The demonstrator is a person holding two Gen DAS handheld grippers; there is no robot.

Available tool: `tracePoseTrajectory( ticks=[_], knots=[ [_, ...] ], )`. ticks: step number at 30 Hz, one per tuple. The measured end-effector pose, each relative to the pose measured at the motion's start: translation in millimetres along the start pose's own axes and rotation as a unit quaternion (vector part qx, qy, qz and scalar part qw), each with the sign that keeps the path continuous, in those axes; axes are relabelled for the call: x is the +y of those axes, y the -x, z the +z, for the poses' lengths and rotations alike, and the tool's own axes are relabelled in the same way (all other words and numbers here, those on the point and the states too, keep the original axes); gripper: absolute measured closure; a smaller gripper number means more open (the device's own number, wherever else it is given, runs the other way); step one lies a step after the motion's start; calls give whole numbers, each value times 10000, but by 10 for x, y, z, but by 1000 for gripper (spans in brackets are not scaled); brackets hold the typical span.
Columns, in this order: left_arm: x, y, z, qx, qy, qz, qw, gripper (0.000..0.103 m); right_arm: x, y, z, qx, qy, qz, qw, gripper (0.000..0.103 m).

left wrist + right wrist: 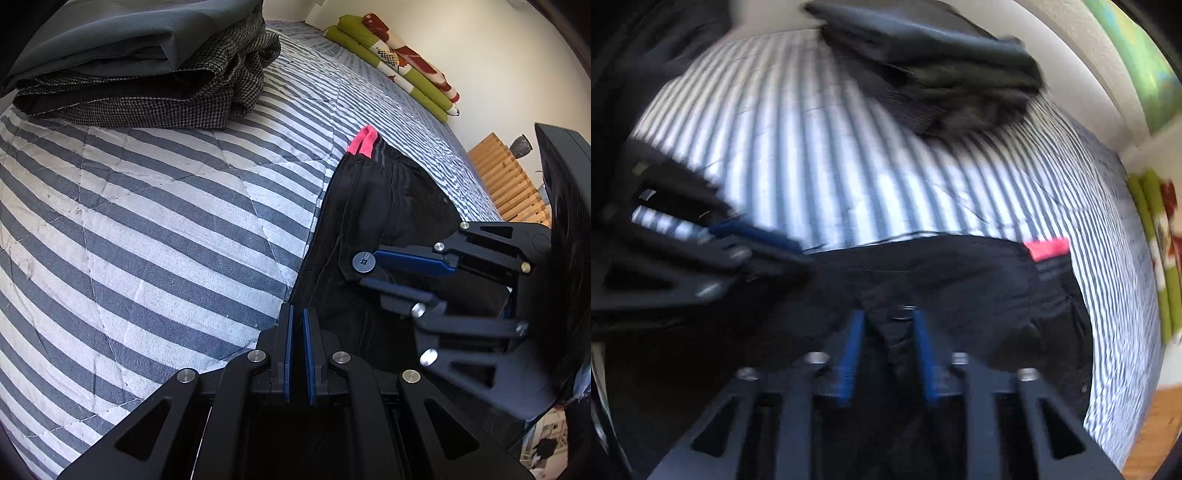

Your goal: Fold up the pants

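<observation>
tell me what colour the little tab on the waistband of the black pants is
Bright pink tab on the black pants; clearest in the left wrist view.

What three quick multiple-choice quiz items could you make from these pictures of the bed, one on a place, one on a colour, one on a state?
1. Where is the stack of folded clothes?
A. on the striped bedspread
B. on the floor
C. on a chair

2. What colour is the tag on the black pants?
A. yellow
B. white
C. pink

3. How do the left gripper's jaws stand?
A. wide open
B. nearly shut
C. hidden

Answers:
1 A, stripes show all around the stack.
2 C, it shows bright pink at the pants' far edge.
3 B, only a thin gap shows between the blue pads.
</observation>
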State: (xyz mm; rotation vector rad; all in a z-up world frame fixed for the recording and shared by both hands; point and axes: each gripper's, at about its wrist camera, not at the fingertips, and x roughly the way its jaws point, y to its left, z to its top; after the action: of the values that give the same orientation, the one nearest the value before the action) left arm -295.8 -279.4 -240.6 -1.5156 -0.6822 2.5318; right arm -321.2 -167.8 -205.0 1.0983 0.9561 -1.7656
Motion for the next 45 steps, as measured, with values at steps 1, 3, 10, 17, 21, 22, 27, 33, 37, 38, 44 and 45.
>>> tracePoseTrajectory(
  ticks=[1,3,10,17,21,22,27,33,37,38,44,45],
  knots=[
    [-4,0,-2,3,4,-5,10000,96,-82,32,-9,-26,-282,206,9994,89],
    [-11,-8,5,6,14,-3,10000,96,-234,69,-48,-79,-794,607,9950,92],
    [-21,-7,3,5,9,4,10000,96,-573,59,-277,-260,-2336,1940,9524,95],
    [-33,-19,16,7,8,7,10000,96,-858,-67,-561,-372,-3757,3187,8694,95],
    [-27,-19,15,8,16,-2,10000,96,-786,-126,-551,-278,-3800,3182,8681,95],
    [-27,-19,16,8,15,1,10000,96,-795,-152,-503,-278,-3771,3133,8711,95],
    [-26,-11,21,10,13,2,10000,96,-598,-81,-408,-299,-3418,2592,9028,98],
    [-36,-10,16,7,13,-2,10000,96,-179,18,-328,-453,-2838,1794,9409,103],
    [-49,-18,24,14,11,-3,10000,96,-61,155,-220,-377,-2349,1412,9610,103],
    [-59,-21,27,16,12,-1,10000,96,-15,246,-181,-451,-2116,1208,9688,102],
    [-88,-43,41,7,2,13,10000,96,-162,311,-35,-637,-2027,912,9729,102],
    [-90,-43,41,8,0,12,10000,96,-191,248,-8,-534,-2044,952,9728,102]
  ],
)
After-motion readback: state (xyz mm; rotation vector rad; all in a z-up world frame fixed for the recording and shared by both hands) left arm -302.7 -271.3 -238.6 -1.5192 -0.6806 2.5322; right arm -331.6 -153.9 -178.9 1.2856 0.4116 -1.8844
